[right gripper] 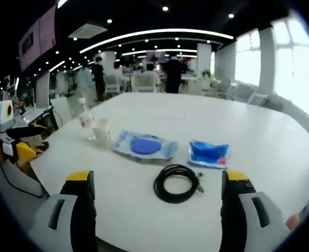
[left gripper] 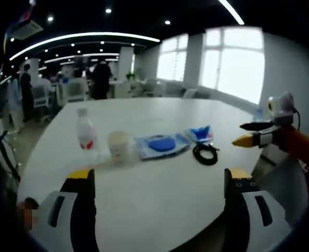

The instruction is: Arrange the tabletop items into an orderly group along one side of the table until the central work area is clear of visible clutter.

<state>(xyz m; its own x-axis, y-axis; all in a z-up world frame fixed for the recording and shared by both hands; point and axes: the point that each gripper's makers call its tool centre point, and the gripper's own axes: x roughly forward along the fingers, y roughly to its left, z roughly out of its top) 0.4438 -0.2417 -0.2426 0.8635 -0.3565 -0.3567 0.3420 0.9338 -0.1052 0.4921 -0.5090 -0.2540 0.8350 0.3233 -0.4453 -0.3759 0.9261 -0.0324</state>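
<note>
**Q:** Report the state of your fingers.

**A:** My left gripper (left gripper: 157, 184) has its fingers spread wide, grasping nothing. My right gripper (right gripper: 157, 186) likewise stands released above the near edge of the white table (right gripper: 259, 126).

**Q:** Locate the items.

**A:** In the left gripper view, a plastic bottle (left gripper: 85, 134) stands just beside a paper cup (left gripper: 118, 144). Right of them lie a clear packet with a blue disc (left gripper: 162, 144), a smaller blue packet (left gripper: 200, 133) and a coiled black cable (left gripper: 205, 154), forming a loose row across the table's middle.
</note>
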